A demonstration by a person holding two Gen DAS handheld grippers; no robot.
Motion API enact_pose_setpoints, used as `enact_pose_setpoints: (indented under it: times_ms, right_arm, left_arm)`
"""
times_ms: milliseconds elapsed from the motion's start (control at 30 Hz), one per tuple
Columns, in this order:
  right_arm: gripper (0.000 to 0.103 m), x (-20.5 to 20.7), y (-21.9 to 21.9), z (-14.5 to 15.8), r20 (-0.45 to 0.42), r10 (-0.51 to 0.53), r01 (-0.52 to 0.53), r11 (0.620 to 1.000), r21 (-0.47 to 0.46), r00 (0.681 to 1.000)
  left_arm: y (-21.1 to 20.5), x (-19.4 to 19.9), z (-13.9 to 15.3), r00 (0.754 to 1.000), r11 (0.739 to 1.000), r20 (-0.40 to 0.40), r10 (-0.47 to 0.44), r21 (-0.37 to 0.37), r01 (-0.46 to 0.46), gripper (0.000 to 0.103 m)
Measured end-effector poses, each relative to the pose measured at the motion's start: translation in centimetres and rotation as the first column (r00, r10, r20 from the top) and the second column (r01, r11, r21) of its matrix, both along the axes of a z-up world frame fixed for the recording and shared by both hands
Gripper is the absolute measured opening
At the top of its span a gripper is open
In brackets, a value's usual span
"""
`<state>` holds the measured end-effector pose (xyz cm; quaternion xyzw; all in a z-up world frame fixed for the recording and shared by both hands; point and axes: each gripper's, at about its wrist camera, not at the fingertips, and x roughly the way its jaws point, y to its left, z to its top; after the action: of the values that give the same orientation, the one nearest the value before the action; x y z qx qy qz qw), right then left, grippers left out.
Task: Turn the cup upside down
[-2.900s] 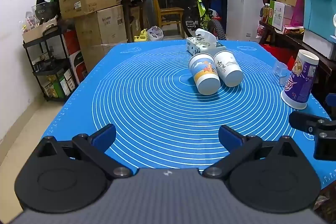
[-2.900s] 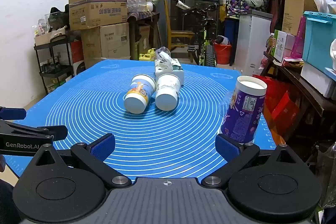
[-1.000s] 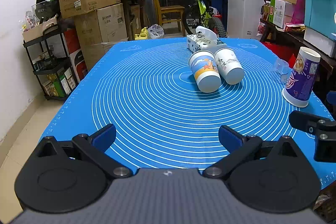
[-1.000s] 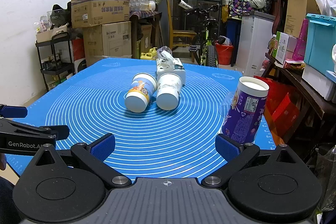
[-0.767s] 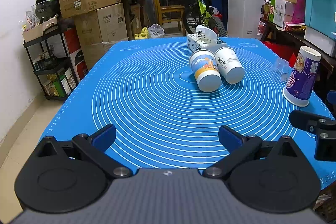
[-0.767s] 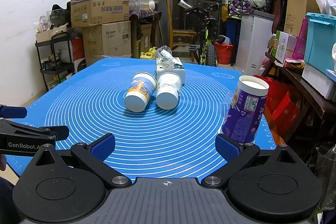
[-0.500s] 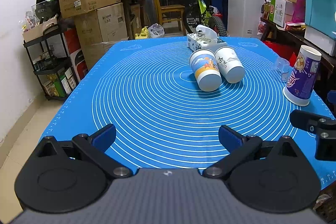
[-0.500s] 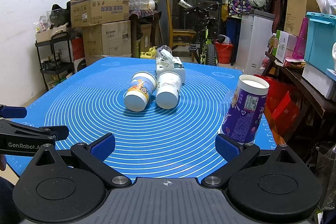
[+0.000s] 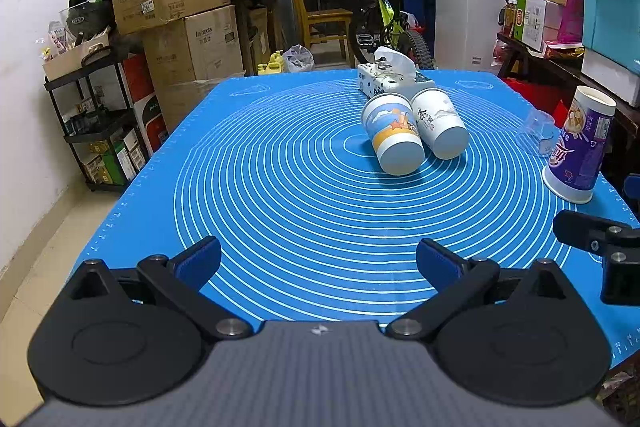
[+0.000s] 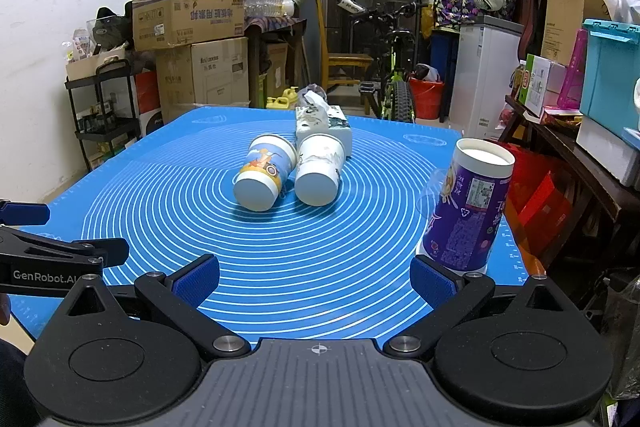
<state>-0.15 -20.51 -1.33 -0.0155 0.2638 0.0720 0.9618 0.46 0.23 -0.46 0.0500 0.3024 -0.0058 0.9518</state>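
Right wrist view: I am holding the right gripper (image 10: 314, 281), fingers spread wide, near the upside-down purple cup (image 10: 466, 207); the left gripper (image 9: 318, 261) is waiting likewise wide, so I'd centre the fingers before closing.

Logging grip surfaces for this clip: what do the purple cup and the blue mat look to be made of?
Purple cup: likely coated paper, from its printed wrap, faint sheen and the white rolled rim at the mat end.
Blue mat: probably silicone or soft rubber, a matte sheet lying flat with printed white rings and ruler marks at its edge.
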Motion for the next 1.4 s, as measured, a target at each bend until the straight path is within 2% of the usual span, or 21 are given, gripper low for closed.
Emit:
enact_pose_setpoints:
  times_ms: [233, 400, 667, 767, 967, 1067, 1167, 1267, 1300, 1367, 1400]
  right_arm:
    - [0.101, -0.1, -0.1, 0.0, 0.004, -0.002, 0.002, 1.000, 0.008, 1.000]
    - [0.101, 1.7, -0.4, -0.4, 0.011, -0.004, 0.004, 1.000, 0.011, 1.000]
    - [0.101, 5.7, -1.1, 0.5, 0.075, -0.041, 0.040, 0.999, 0.014, 0.996]
    - [0.101, 7.2, -1.5, 0.7, 0.089, -0.056, 0.055, 0.998, 0.011, 0.995]
    - [0.101, 9.8, -2.5, 0.7, 0.105, -0.082, 0.083, 0.997, 0.001, 0.991]
    - [0.101, 10.9, -2.6, 0.8, 0.121, -0.082, 0.084, 0.996, -0.012, 0.989]
    - [0.101, 11.7, -2.5, 0.8, 0.130, -0.081, 0.083, 0.996, -0.015, 0.988]
    - [0.101, 12.3, -2.6, 0.9, 0.131, -0.080, 0.082, 0.997, -0.014, 0.988]
    - [0.101, 12.5, -2.6, 0.8, 0.129, -0.078, 0.081, 0.997, -0.015, 0.989]
    - [0.101, 12.9, -2.4, 0.6, 0.124, -0.075, 0.078, 0.997, -0.017, 0.989]
    - [0.101, 13.1, -2.5, 0.5, 0.122, -0.073, 0.076, 0.997, -0.018, 0.990]
  left_arm:
    - [-0.1, 0.8, 0.0, 1.000, 1.000, 0.004, 0.001, 0.010, -0.001, 0.102]
    - [-0.5, 1.9, 0.0, 1.000, 1.000, 0.030, 0.005, 0.006, -0.005, 0.102]
    - [-2.3, 6.6, -0.3, 0.997, 1.000, 0.075, -0.028, 0.004, 0.028, 0.102]
    - [-3.2, 9.1, -0.8, 0.997, 0.999, 0.064, -0.037, -0.018, 0.038, 0.102]
    - [-5.1, 13.1, -2.4, 0.997, 0.998, 0.054, -0.062, -0.017, 0.063, 0.102]
    - [-5.6, 14.3, -2.9, 0.997, 0.997, 0.047, -0.069, -0.035, 0.071, 0.102]
    - [-6.1, 15.3, -3.4, 0.997, 0.997, 0.041, -0.071, -0.020, 0.071, 0.102]
    - [-6.2, 16.1, -3.8, 0.998, 0.998, 0.021, -0.061, -0.028, 0.061, 0.098]
    - [-6.2, 16.3, -3.9, 0.998, 0.998, 0.013, -0.058, -0.032, 0.058, 0.087]
    - [-6.2, 16.5, -4.0, 0.997, 0.995, -0.006, -0.081, -0.054, 0.081, 0.082]
    - [-6.2, 16.6, -4.0, 0.996, 0.995, -0.008, -0.086, -0.056, 0.085, 0.075]
